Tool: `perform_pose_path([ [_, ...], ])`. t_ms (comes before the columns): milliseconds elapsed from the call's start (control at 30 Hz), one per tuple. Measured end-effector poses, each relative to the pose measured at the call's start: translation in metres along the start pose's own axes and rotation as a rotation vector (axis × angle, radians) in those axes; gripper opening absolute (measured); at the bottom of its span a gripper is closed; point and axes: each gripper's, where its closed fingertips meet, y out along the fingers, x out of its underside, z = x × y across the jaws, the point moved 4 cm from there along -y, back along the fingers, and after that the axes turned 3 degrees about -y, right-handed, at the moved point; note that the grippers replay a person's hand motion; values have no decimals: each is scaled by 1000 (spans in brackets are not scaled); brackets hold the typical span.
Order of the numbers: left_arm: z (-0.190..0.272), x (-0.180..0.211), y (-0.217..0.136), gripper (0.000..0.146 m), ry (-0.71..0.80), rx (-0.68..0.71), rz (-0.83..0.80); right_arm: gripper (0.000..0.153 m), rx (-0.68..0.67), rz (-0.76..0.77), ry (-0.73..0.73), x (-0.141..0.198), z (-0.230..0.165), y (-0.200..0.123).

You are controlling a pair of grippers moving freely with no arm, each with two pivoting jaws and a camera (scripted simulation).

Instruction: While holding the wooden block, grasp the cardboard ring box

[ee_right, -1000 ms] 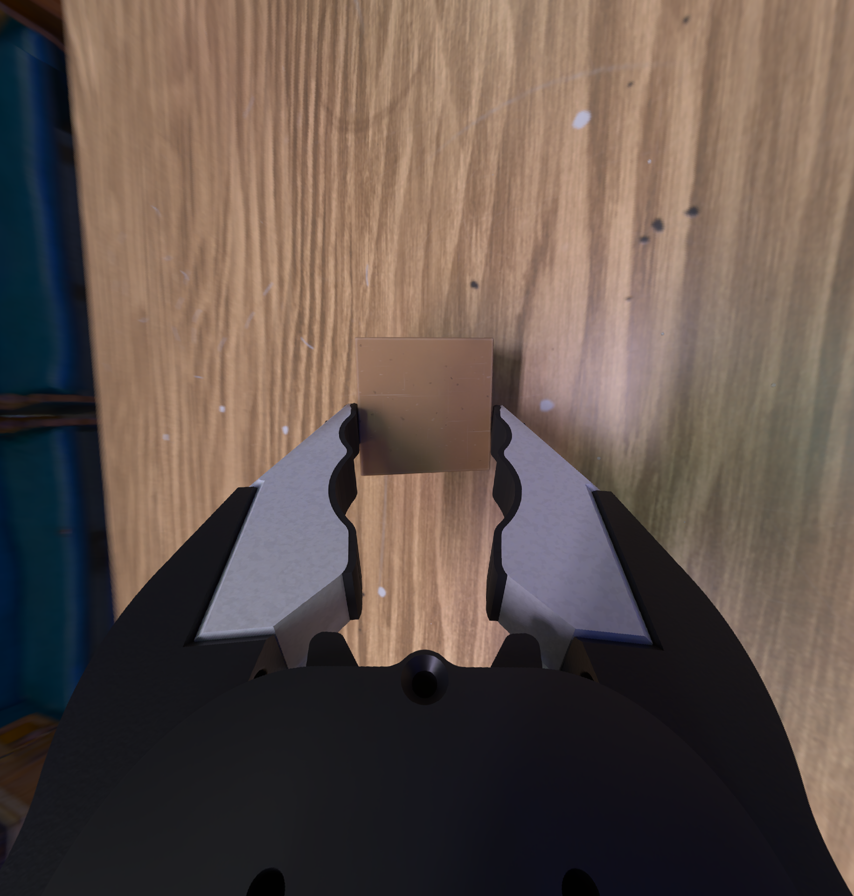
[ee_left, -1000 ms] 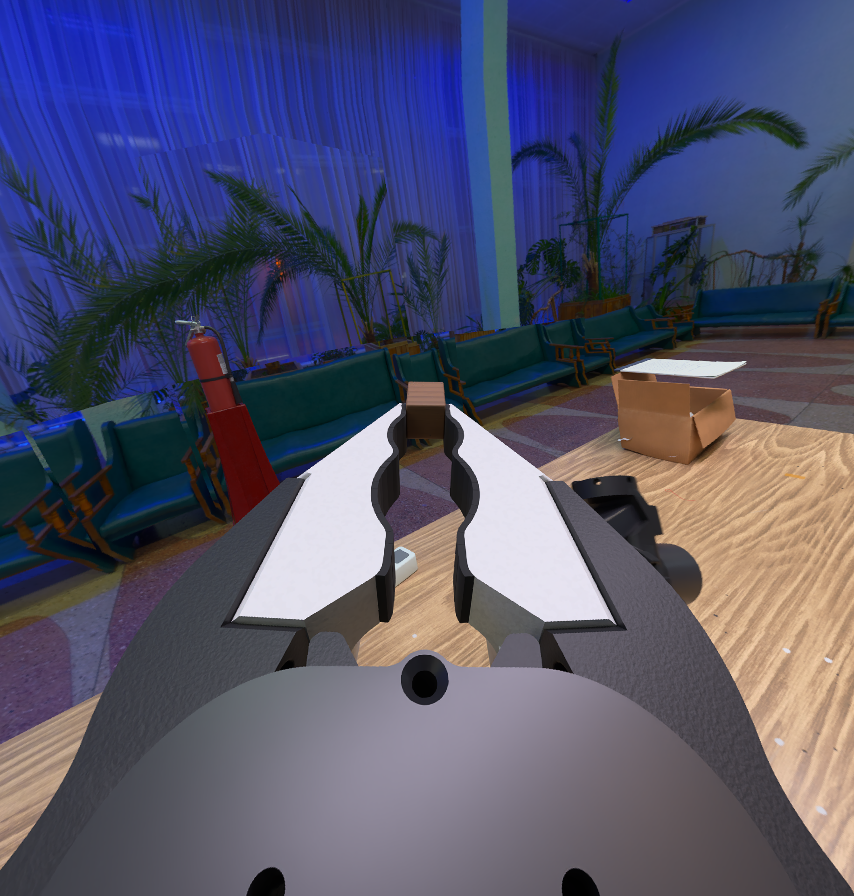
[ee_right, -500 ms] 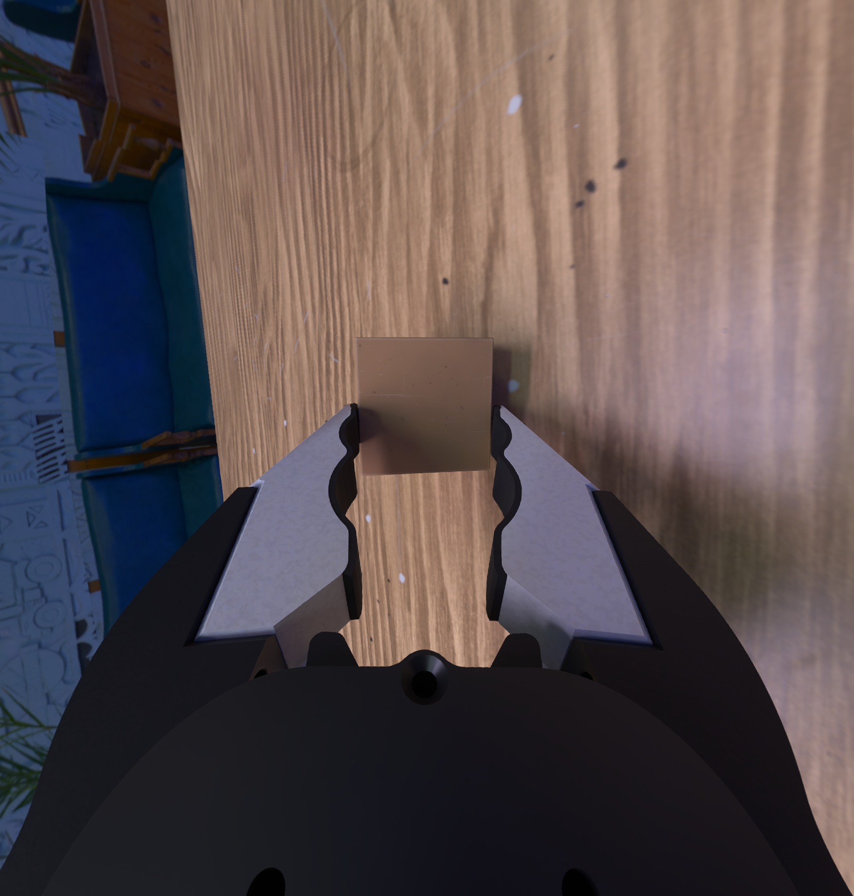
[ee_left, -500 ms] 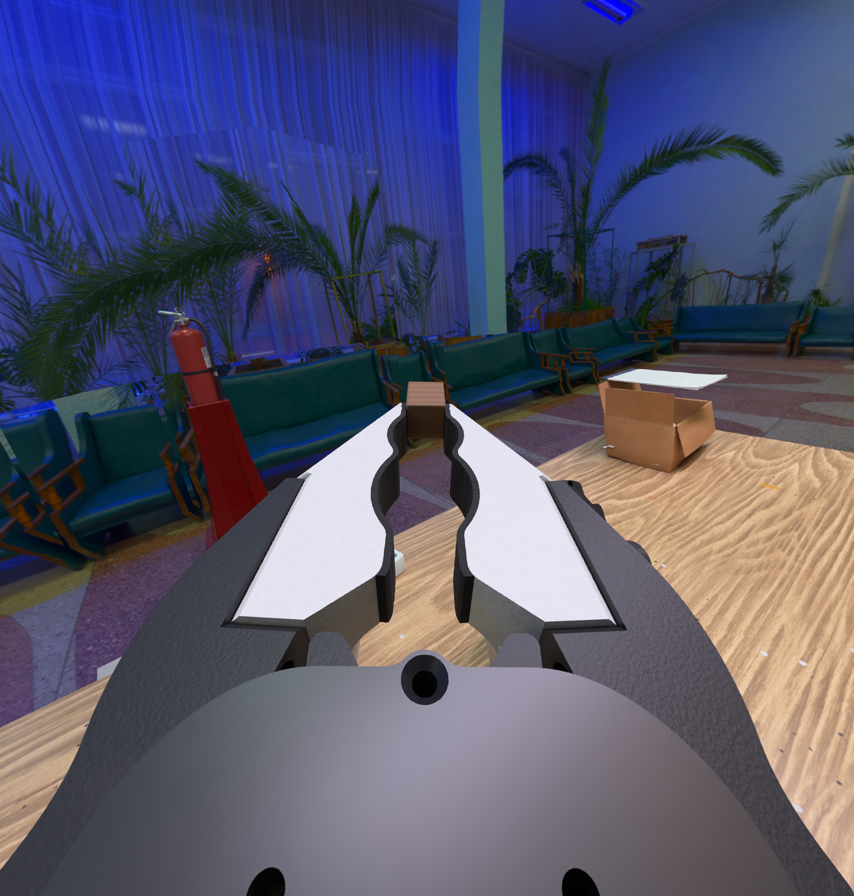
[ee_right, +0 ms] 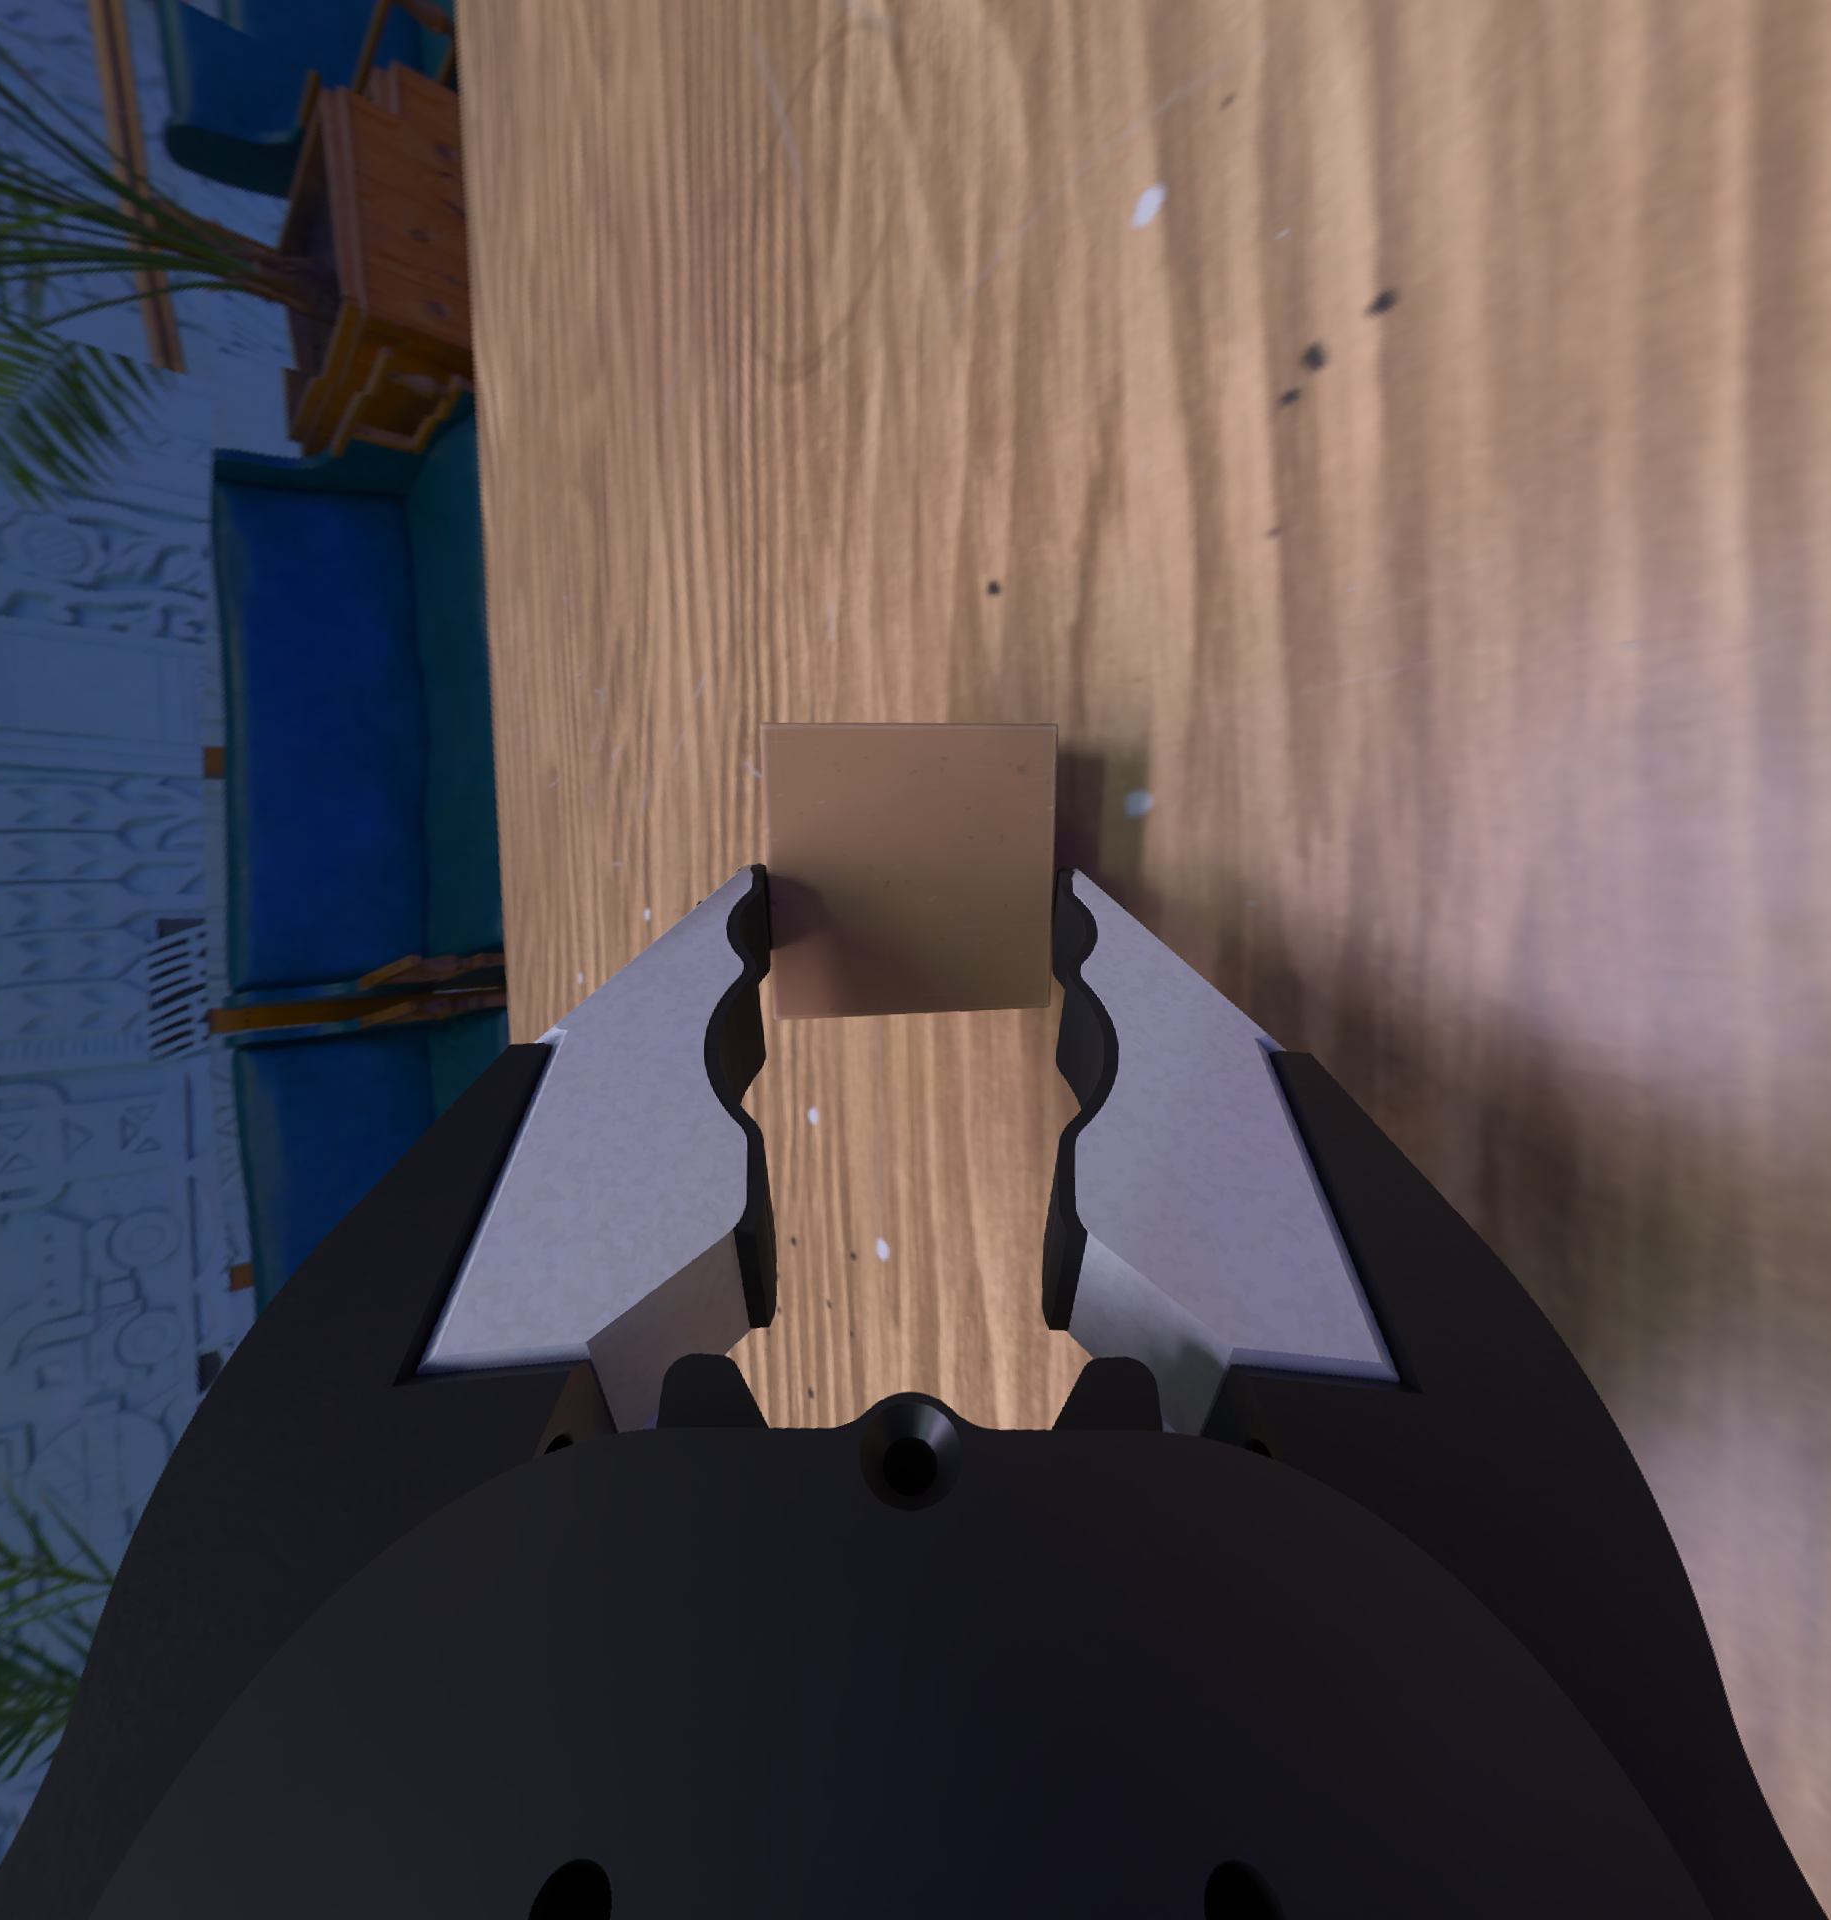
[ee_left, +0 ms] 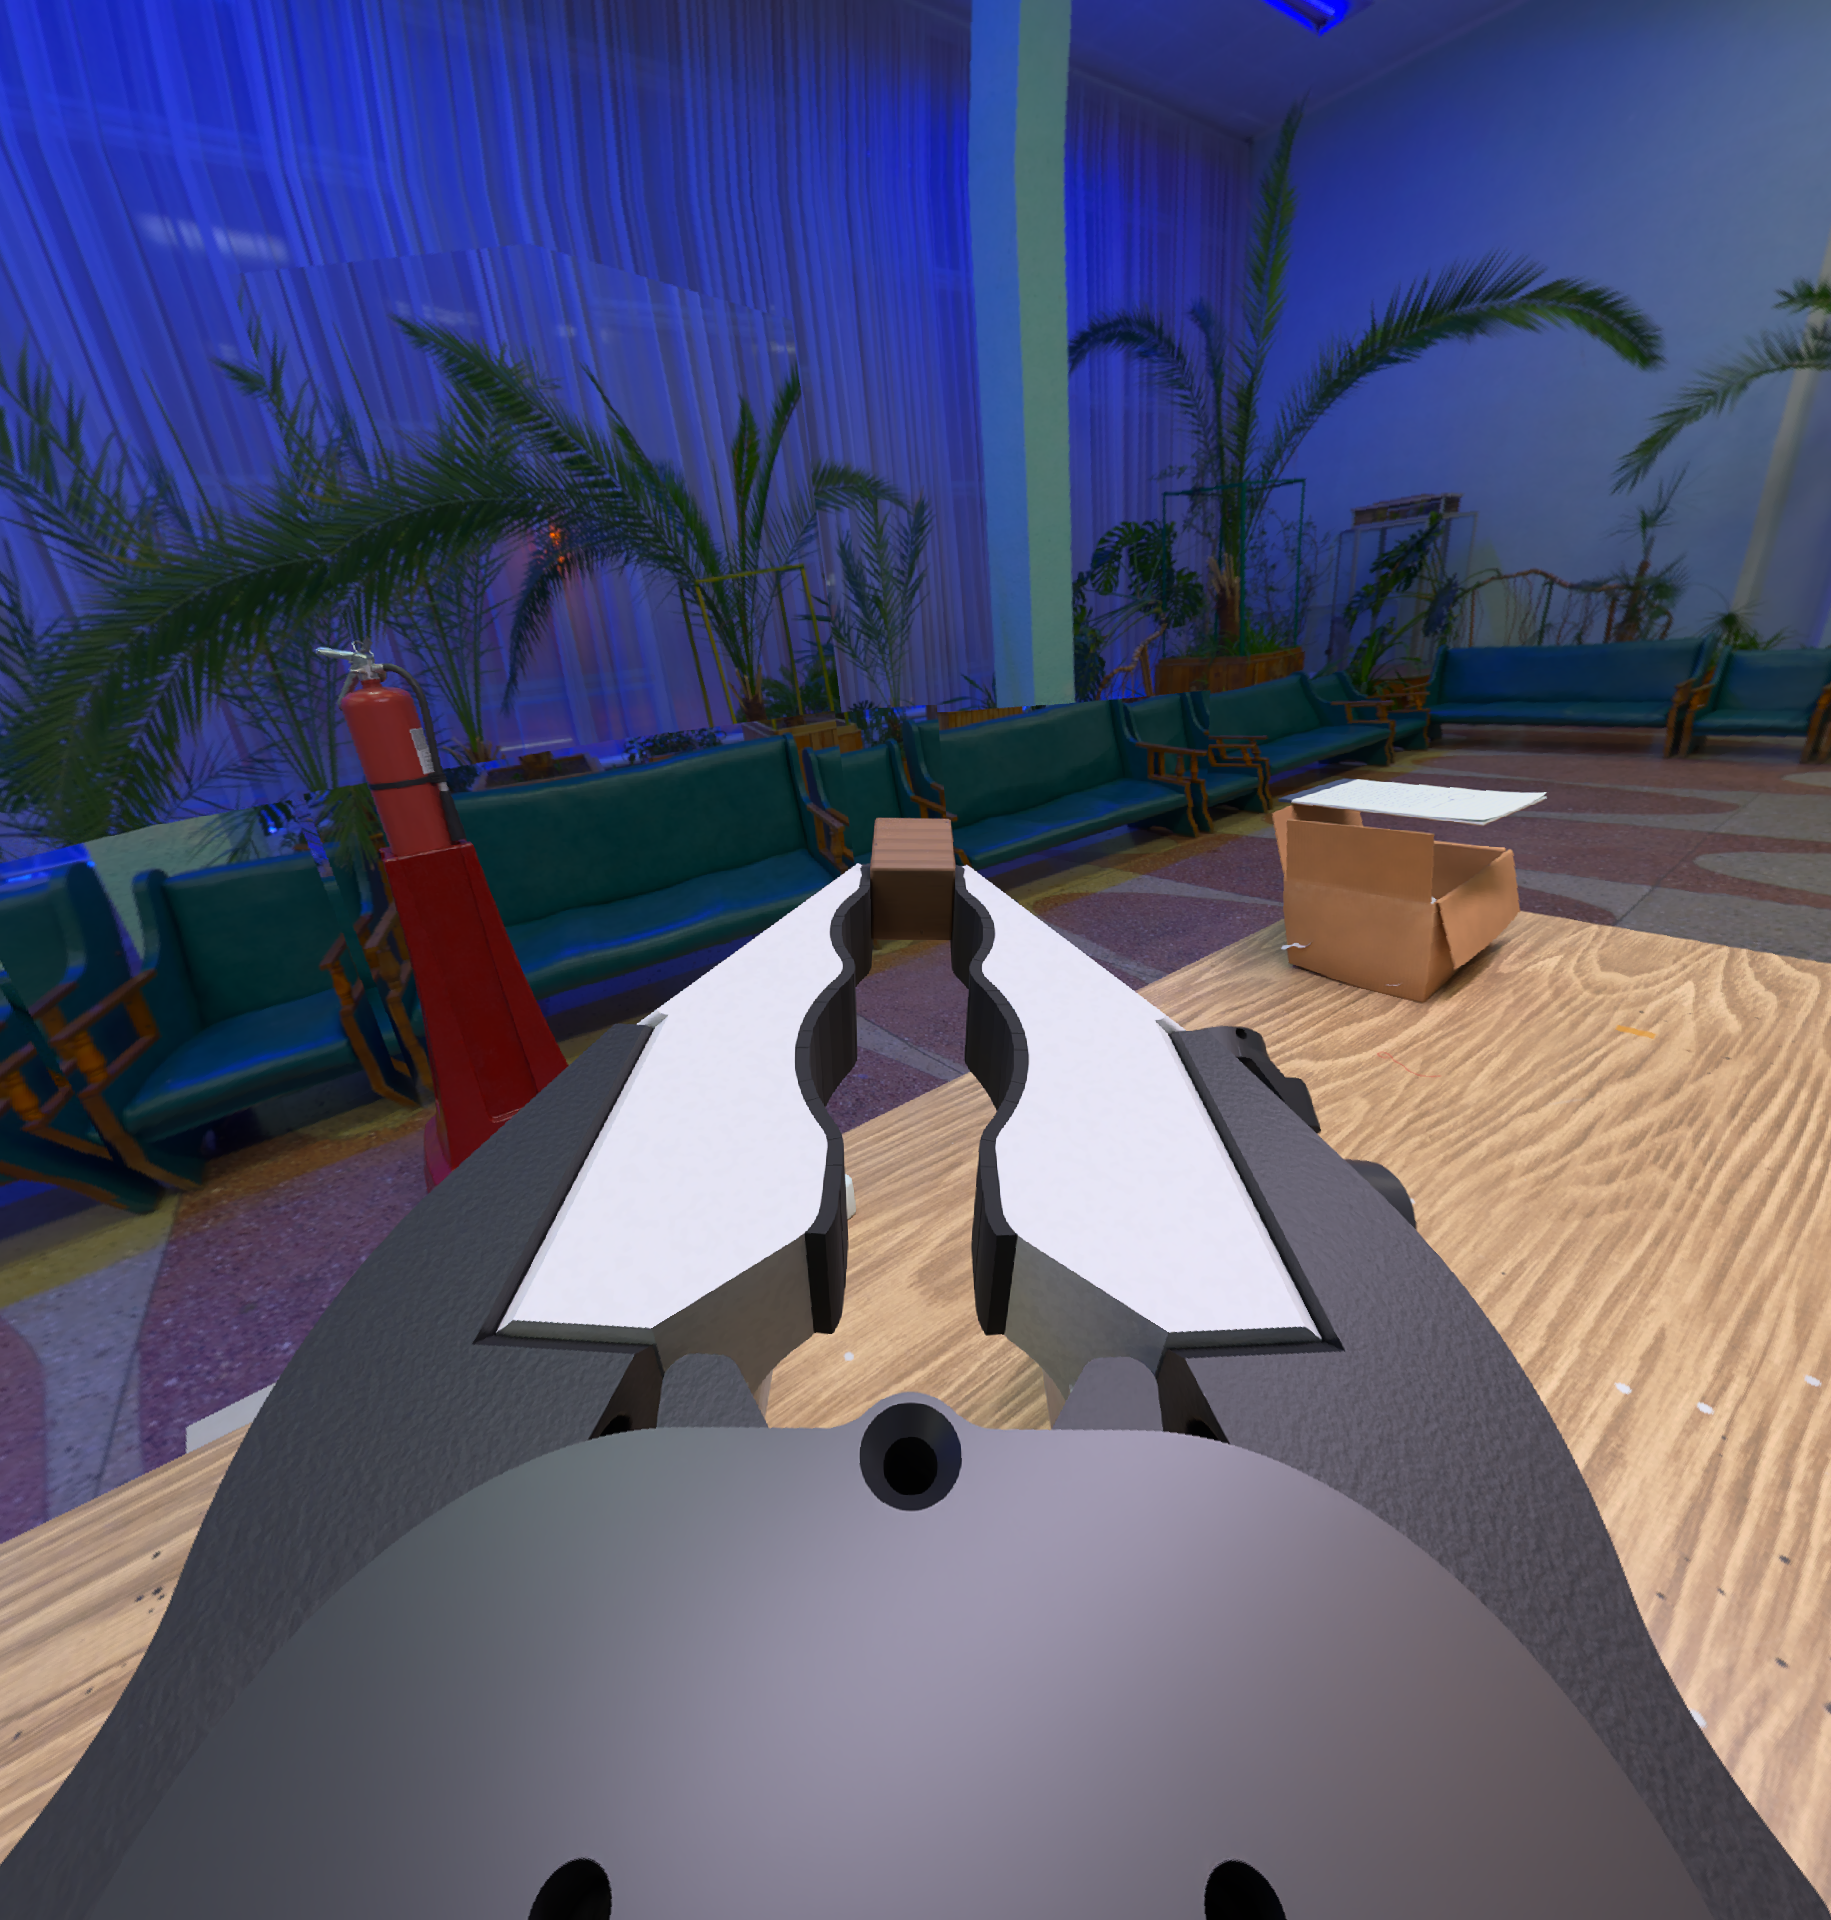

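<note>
My left gripper [ee_left: 911, 885] is shut on a small brown wooden block [ee_left: 911, 873], held at the fingertips well above the wooden table [ee_left: 1513, 1247]. My right gripper [ee_right: 909, 906] points straight down and is shut on the square tan cardboard ring box [ee_right: 909, 852], pinched on its left and right sides. The box hangs above the table [ee_right: 994, 416], with its shadow offset to the right. A dark part of the right gripper [ee_left: 1280, 1081] shows behind my left gripper's right finger.
An open cardboard carton [ee_left: 1394, 899] with a white sheet on top sits at the table's far edge. A small white object [ee_left: 846, 1195] lies under the left finger. A red fire extinguisher stand [ee_left: 443, 935] and green benches lie beyond. The table's left edge [ee_right: 480, 727] shows below.
My right gripper has risen with the ring box; the table looks farther off and its left edge has come into view. The left view has shifted, hiding most of the right gripper.
</note>
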Motion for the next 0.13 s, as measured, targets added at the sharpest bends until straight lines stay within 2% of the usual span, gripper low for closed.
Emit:
perform_pose_path([
  [133, 2, 2, 2, 13, -2, 8, -4, 55, -94, -33, 2, 12, -15, 14],
])
